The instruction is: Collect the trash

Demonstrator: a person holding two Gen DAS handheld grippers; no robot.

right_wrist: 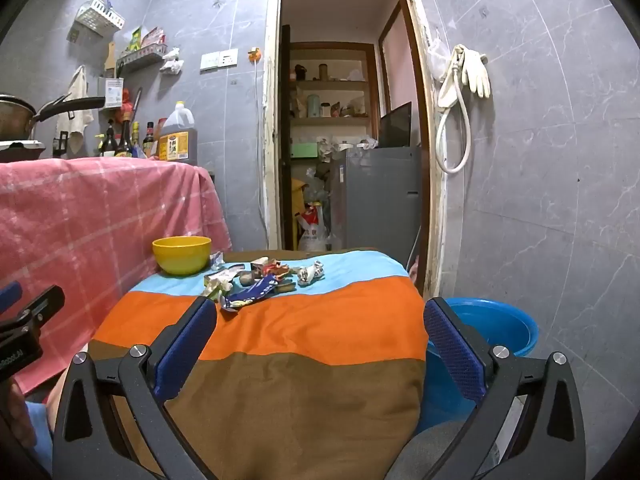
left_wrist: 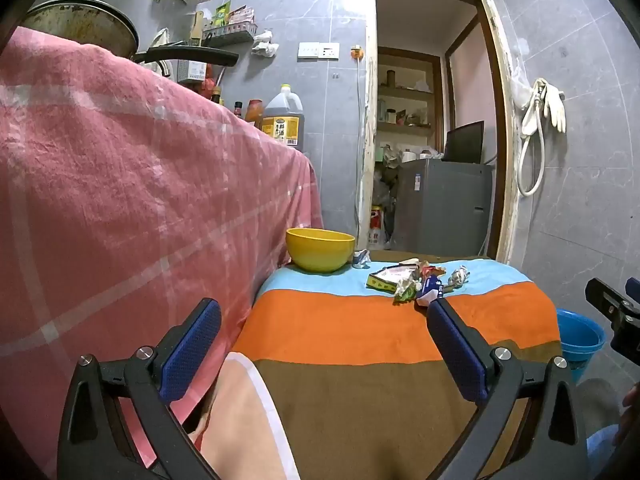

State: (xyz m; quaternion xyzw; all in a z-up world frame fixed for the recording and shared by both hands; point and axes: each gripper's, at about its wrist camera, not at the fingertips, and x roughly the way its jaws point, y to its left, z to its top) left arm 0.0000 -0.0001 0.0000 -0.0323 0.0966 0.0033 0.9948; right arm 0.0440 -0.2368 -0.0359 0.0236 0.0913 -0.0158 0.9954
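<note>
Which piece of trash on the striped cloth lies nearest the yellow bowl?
The small crumpled white-and-blue wrapper, right beside the yellow bowl; the others cluster further right.

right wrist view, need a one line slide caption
Open right gripper hovers over a striped cloth, facing scattered wrappers beside a yellow bowl.

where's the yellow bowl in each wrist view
Left wrist view: yellow bowl just left of centre, on the striped cloth's blue band beside the pink cloth.
Right wrist view: the bowl sits left of centre, on the same blue band.
Shared landmark: the wrapper pile right of the bowl.
</note>
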